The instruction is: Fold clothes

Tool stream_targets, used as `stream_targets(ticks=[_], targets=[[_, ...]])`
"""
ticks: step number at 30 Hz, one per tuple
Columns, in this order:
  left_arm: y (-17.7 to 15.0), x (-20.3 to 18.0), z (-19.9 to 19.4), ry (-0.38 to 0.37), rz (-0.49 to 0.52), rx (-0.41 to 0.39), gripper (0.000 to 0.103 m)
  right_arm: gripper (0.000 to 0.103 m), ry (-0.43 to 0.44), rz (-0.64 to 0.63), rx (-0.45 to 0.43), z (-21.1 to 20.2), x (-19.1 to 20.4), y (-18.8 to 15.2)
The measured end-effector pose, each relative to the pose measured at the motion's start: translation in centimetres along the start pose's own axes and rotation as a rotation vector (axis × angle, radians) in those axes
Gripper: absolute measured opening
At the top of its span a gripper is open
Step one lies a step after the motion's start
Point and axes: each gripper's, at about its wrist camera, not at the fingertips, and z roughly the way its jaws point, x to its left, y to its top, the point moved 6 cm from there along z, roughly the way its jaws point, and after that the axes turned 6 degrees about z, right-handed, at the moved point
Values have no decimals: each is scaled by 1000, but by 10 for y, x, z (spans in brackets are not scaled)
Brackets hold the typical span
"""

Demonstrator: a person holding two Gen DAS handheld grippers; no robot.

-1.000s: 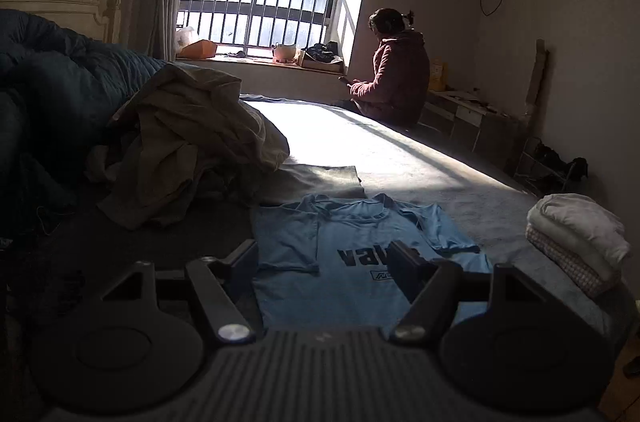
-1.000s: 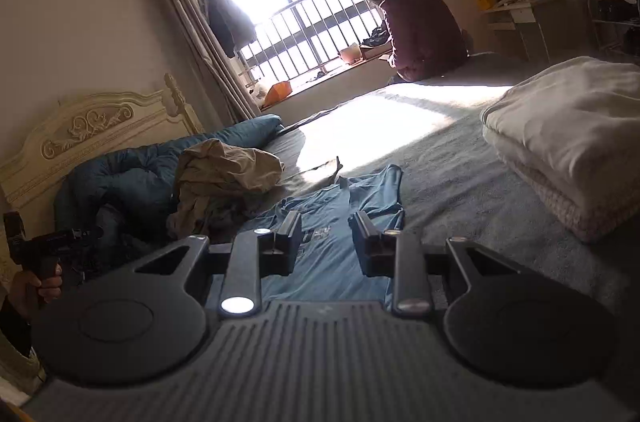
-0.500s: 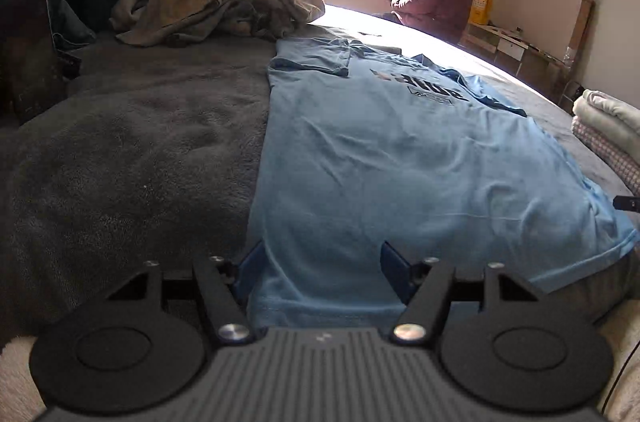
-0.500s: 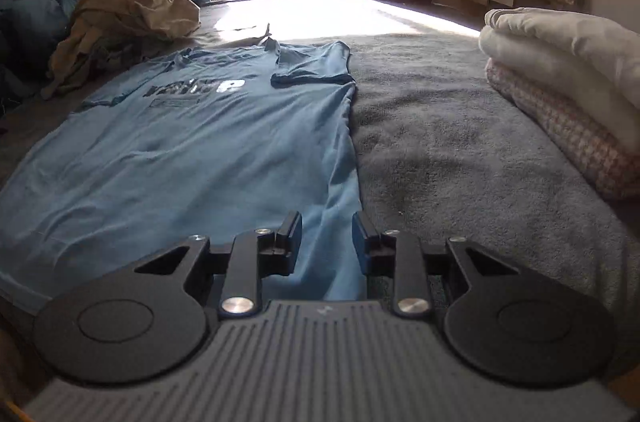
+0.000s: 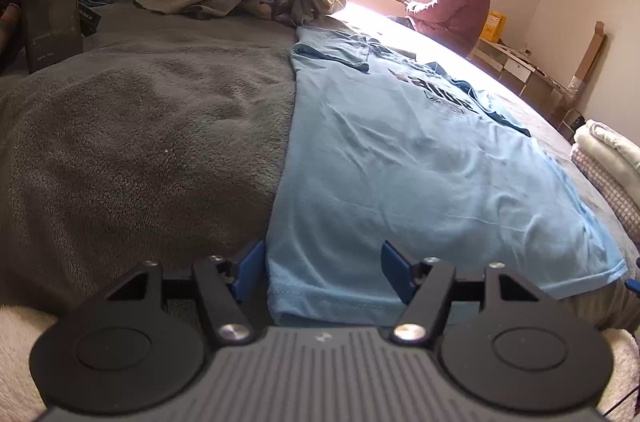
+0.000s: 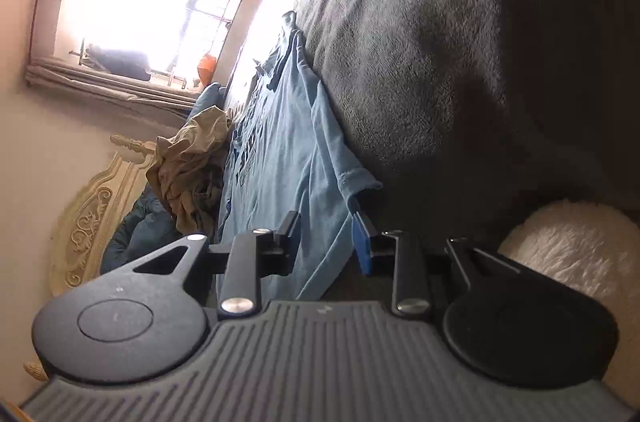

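Blue T-shirt (image 5: 420,174) lies lengthwise — collar toward the window — hem between parted left gripper (image 5: 322,272) and right gripper (image 6: 326,242) jaws.

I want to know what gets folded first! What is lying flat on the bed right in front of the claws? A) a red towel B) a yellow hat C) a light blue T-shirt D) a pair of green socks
C: a light blue T-shirt with dark lettering lies spread flat on the grey blanket, its hem nearest the left claw.

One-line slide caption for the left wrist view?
Open left tool straddles the hem corner of a light blue T-shirt on a grey blanket.
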Motion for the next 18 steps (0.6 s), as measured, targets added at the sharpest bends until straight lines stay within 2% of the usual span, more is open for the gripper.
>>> stream_targets(ticks=[2,7,8,9,10,14,17,18], targets=[[0,0,0,1,-9,0,66,30,-1,73,22,14,-8,1],[0,0,1,4,-12,1,66,29,28,154,-35,33,-15,10],[0,-1,2,5,-11,2,66,23,34,147,-62,34,-13,13],[1,0,2,5,-9,3,66,11,38,98,-95,30,-3,14],[1,0,3,5,-8,4,66,8,43,50,-129,27,7,14],[2,-1,4,5,2,10,66,4,56,-153,-262,11,47,13],[2,-2,5,7,26,17,66,4,-55,-506,-347,-3,84,-11],[2,-3,5,8,32,19,66,4,-118,-577,-363,-3,83,-16]])
